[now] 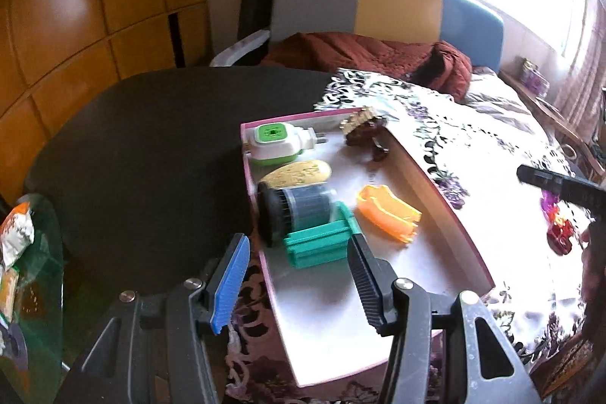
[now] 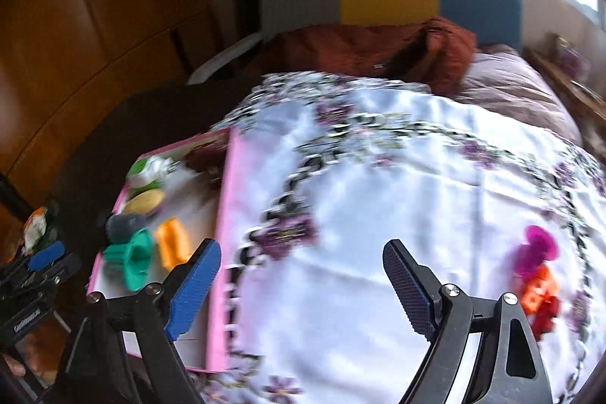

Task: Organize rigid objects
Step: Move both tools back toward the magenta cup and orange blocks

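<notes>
A pink-walled tray [image 1: 435, 184] is set on the floral cloth [image 1: 473, 154] of the bench, and most of the rigid things are already gathered in it — a green-and-white plug [image 1: 278, 142], a yellow oval [image 1: 297, 173], a dark cylinder [image 1: 295, 209], a green clip [image 1: 322, 241] and an orange piece [image 1: 388, 212], seemingly to keep them together. The left gripper [image 1: 291, 284] is held over the tray's near end, fingers wide and empty, just short of the green clip. The right gripper [image 2: 303, 286] is likewise spread wide with nothing between its fingers, over bare cloth — the magenta and red toys [image 2: 538, 275] lie loose just to its right, outside the tray, and are judged the next to be fetched.
</notes>
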Tool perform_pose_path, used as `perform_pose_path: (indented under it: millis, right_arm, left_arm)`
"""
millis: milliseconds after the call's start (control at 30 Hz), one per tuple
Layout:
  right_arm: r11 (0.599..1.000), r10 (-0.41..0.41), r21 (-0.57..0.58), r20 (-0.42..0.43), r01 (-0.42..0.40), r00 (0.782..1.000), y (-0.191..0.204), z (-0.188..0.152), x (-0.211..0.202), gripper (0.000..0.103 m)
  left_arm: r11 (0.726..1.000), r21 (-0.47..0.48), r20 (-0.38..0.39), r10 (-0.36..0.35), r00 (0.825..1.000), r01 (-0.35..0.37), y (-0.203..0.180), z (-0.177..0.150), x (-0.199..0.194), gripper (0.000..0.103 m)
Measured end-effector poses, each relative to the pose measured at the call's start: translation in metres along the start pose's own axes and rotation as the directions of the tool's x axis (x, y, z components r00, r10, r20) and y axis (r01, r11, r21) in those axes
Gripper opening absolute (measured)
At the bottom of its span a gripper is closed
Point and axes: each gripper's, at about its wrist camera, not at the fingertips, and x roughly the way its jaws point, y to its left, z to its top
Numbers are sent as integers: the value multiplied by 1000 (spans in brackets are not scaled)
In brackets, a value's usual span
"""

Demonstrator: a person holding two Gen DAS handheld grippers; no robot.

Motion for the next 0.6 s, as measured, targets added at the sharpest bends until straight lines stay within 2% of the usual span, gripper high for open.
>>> perform_pose_path:
  millis: [233, 367, 500, 600]
  right_arm:
    - [982, -157, 115, 67, 148, 985, -75, 11, -30, 91]
    - [938, -283, 239, 117, 250, 952, -126, 14, -54, 91]
    - [843, -441, 404, 139, 356, 887, -182, 6, -73, 92]
    - [730, -559, 546, 128, 412, 819, -222, -10, -88, 92]
  left_arm:
    - [996, 69, 0, -51, 999, 51, -30, 7, 2, 55]
    - [988, 112, -13, -106, 994, 106, -51, 11, 4, 55]
    - [976, 150, -29, -156, 987, 159, -73, 16, 7, 55]
    - [969, 160, -38, -186, 982, 190, -88, 21, 9, 55]
